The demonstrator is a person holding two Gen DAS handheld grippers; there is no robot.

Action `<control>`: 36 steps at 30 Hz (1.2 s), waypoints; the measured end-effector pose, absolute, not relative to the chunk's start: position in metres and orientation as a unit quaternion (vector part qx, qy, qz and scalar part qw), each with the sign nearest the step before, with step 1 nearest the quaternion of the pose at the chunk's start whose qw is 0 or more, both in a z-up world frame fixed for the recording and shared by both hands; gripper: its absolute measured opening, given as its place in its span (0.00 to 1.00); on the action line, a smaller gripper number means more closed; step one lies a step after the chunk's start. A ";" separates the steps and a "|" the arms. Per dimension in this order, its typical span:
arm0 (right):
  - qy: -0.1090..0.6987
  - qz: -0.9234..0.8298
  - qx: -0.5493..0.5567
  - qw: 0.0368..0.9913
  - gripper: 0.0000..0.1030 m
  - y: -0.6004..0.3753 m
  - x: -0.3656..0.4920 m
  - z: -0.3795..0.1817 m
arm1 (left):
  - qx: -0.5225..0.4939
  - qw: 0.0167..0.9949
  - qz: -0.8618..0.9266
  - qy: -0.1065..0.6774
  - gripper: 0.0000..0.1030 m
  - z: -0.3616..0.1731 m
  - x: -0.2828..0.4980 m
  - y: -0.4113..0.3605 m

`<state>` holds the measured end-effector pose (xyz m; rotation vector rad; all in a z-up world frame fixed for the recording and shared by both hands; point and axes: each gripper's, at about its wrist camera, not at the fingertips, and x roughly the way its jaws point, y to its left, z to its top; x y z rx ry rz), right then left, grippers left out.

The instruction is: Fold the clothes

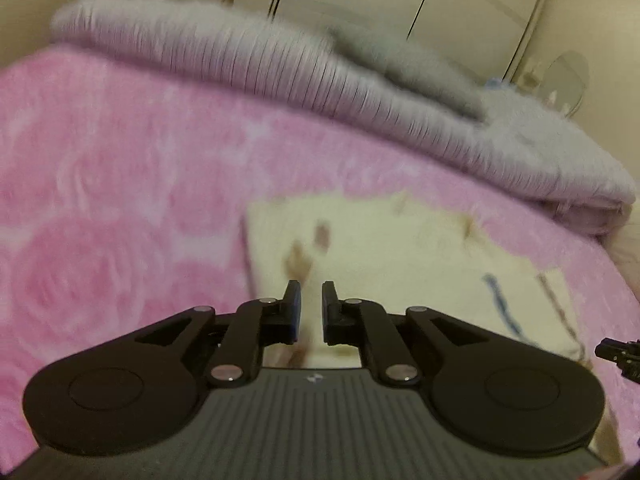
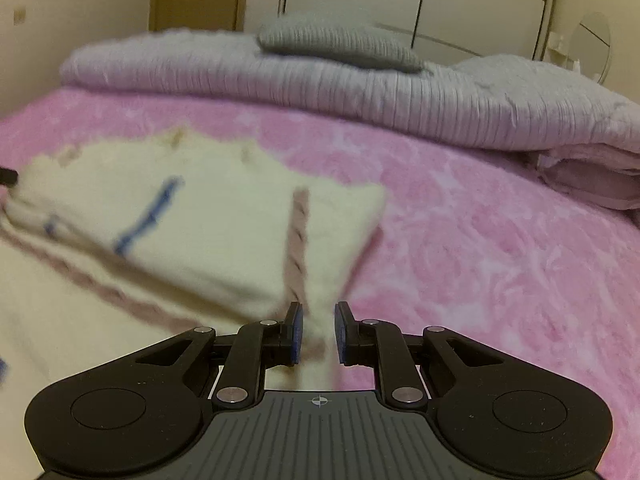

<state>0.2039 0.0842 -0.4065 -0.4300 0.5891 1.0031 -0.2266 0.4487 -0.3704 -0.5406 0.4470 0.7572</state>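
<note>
1. Cream knitted garment (image 2: 192, 232) lies on the pink blanket (image 2: 500, 240); both grippers pinch its near edge.
2. Left gripper (image 1: 311, 304) and right gripper (image 2: 318, 328) should, I'd say, lift level together, keeping the fold square.

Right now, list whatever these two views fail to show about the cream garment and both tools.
- Cream knitted garment: print motion-blurred in both views; near part hidden behind the tool bodies.
- Left tool: whether fabric is pinched is unclear.
- Right tool: cloth between its pads; only a cut-off tip shows in the left view.
</note>
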 end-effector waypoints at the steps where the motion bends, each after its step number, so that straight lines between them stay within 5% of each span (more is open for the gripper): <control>1: 0.278 0.476 -0.187 0.813 0.15 0.085 0.205 -0.403 | -0.251 0.875 0.362 0.202 0.06 -0.367 -0.227 0.445; 7: 0.332 0.486 -0.132 0.797 0.15 0.101 0.223 -0.410 | -0.257 0.855 0.338 0.298 0.05 -0.410 -0.193 0.455; 11: 0.393 0.441 -0.087 0.802 0.15 0.088 0.236 -0.421 | -0.283 0.847 0.344 0.289 0.05 -0.393 -0.212 0.439; 14: 0.405 0.421 -0.070 0.809 0.15 0.059 0.216 -0.398 | -0.256 0.854 0.343 0.295 0.21 -0.375 -0.229 0.406; 17: 0.409 0.413 -0.046 0.812 0.15 0.020 0.184 -0.378 | -0.253 0.853 0.339 0.307 0.23 -0.365 -0.258 0.361; 19: 0.424 0.407 -0.022 0.809 0.26 -0.008 0.160 -0.372 | -0.260 0.850 0.331 0.318 0.26 -0.366 -0.280 0.325; 21: 0.428 0.395 -0.013 0.813 0.63 -0.034 0.126 -0.370 | -0.272 0.843 0.322 0.334 0.26 -0.373 -0.300 0.293; 28: 0.485 0.371 -0.045 0.791 0.64 -0.092 0.032 -0.390 | -0.253 0.816 0.337 0.396 0.27 -0.391 -0.344 0.210; 36: 0.432 0.388 -0.049 0.813 0.64 -0.117 -0.027 -0.347 | -0.223 0.819 0.341 0.404 0.28 -0.348 -0.368 0.154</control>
